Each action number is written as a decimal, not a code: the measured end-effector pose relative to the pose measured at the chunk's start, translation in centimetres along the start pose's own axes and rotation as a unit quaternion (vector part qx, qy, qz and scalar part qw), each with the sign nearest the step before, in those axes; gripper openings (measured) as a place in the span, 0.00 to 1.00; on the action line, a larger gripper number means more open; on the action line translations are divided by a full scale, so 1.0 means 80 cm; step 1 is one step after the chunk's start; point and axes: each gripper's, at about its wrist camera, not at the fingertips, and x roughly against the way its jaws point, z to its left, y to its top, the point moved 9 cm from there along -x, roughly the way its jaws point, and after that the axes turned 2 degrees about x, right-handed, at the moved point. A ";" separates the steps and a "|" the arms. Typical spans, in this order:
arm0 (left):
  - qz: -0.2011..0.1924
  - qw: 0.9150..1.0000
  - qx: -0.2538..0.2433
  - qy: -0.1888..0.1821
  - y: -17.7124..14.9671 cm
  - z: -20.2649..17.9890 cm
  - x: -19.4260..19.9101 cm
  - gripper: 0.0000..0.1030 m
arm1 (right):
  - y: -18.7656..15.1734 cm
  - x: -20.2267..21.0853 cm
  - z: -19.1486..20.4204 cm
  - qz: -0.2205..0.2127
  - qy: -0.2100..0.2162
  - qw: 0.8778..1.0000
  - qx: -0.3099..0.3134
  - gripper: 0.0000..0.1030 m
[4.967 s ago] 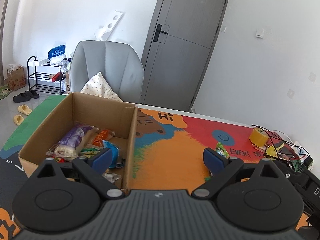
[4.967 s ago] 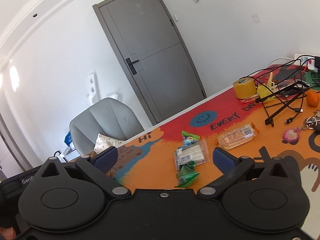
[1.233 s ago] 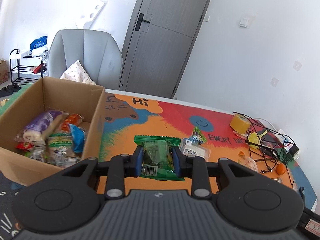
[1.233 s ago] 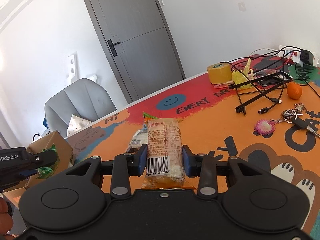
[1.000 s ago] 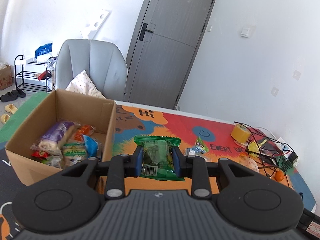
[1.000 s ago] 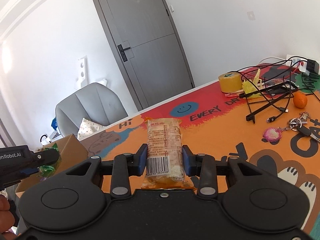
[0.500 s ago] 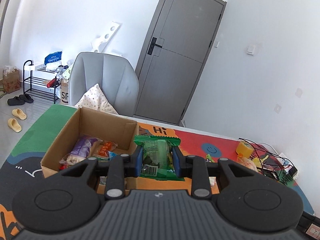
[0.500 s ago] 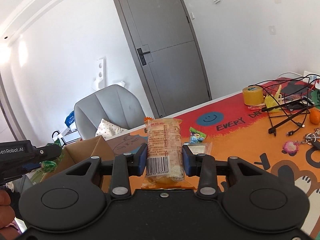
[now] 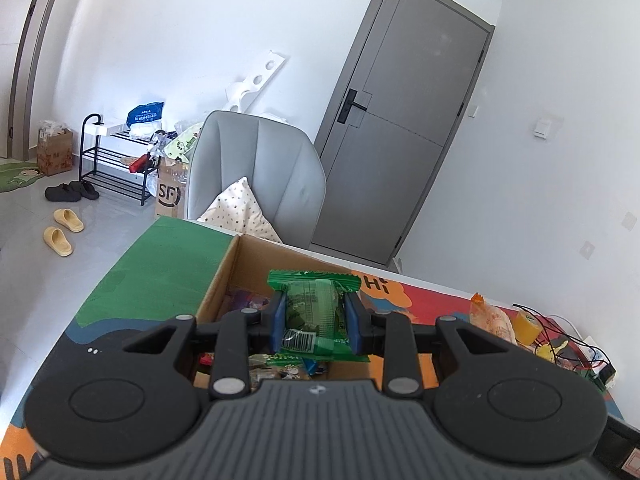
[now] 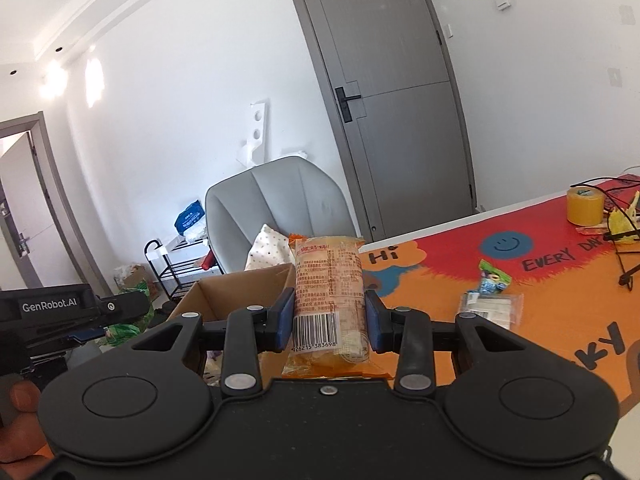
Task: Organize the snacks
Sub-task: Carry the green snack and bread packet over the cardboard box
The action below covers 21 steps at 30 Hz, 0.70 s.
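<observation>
My left gripper (image 9: pixel 314 326) is shut on a green snack packet (image 9: pixel 314 312) and holds it above the open cardboard box (image 9: pixel 218 280), which has several snack packets inside. My right gripper (image 10: pixel 329 326) is shut on an orange bread packet (image 10: pixel 330 300) with a barcode, held above the table just right of the box (image 10: pixel 240 290). The orange packet also shows at the right of the left wrist view (image 9: pixel 494 320). The left gripper's body shows at the left edge of the right wrist view (image 10: pixel 60 312). Two small packets, green-blue (image 10: pixel 494 278) and clear (image 10: pixel 490 308), lie on the table mat.
A grey chair (image 9: pixel 260 168) with a dotted pillow stands behind the box. A yellow tape roll (image 10: pixel 585 205) and black cables (image 10: pixel 624 236) lie at the table's far right. A grey door (image 9: pixel 404 140) and a shoe rack (image 9: pixel 116 160) are beyond.
Both grippers moved left toward the box with their packets held. The left gripper now hangs over the box; the right one has come up beside it.
</observation>
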 end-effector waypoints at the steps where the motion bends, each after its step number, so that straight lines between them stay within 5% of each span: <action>1: 0.001 1.000 0.002 0.002 0.001 0.005 -0.002 0.29 | 0.001 -0.004 0.005 0.001 0.003 1.000 0.002 0.35; 12: 0.017 1.000 0.024 0.002 0.004 0.036 -0.045 0.30 | 0.000 -0.052 0.056 0.023 0.029 0.999 0.021 0.36; 16: 0.023 0.999 0.037 0.002 0.007 0.047 -0.052 0.47 | -0.002 -0.065 0.065 0.033 0.033 0.999 0.023 0.36; 21: 0.007 0.998 0.050 0.022 0.021 0.078 -0.042 0.55 | 0.001 -0.083 0.072 0.038 0.030 0.999 0.023 0.36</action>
